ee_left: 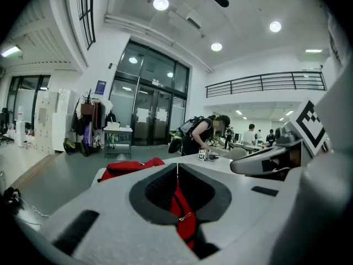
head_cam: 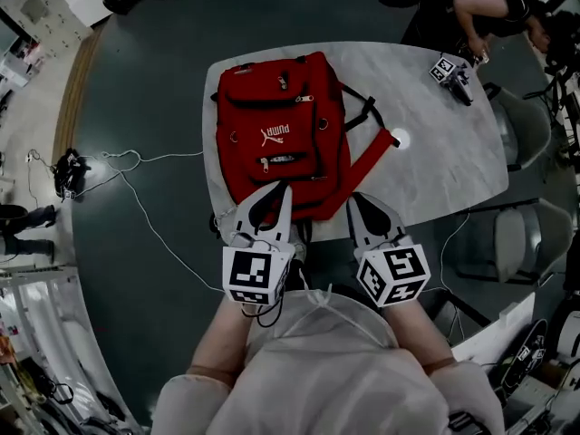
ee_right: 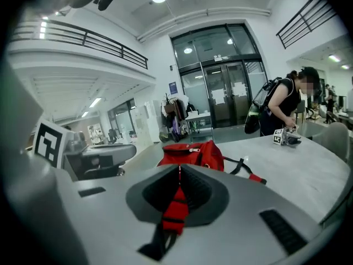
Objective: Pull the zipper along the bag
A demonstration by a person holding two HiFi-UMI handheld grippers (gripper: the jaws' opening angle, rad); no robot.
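A red backpack (head_cam: 276, 130) lies flat on the grey table (head_cam: 435, 152), its front pockets with silver zippers facing up. My left gripper (head_cam: 288, 188) is shut, with its tips over the bag's near edge. In the left gripper view the jaws of that gripper (ee_left: 177, 165) meet with nothing between them. Red fabric and a small metal zipper pull (ee_left: 185, 217) show through the gap behind the tips. My right gripper (head_cam: 352, 198) is also shut, just right of the bag over its red strap (head_cam: 367, 161). That strap (ee_right: 175, 208) shows under the joined jaws of the right gripper (ee_right: 179, 168).
A person (head_cam: 489, 7) leans over the table's far right corner beside another marker-cube gripper (head_cam: 450, 71). A small white disc (head_cam: 400, 139) lies on the table. Grey chairs (head_cam: 526, 125) stand at the right. A white cable (head_cam: 145, 207) runs over the floor at the left.
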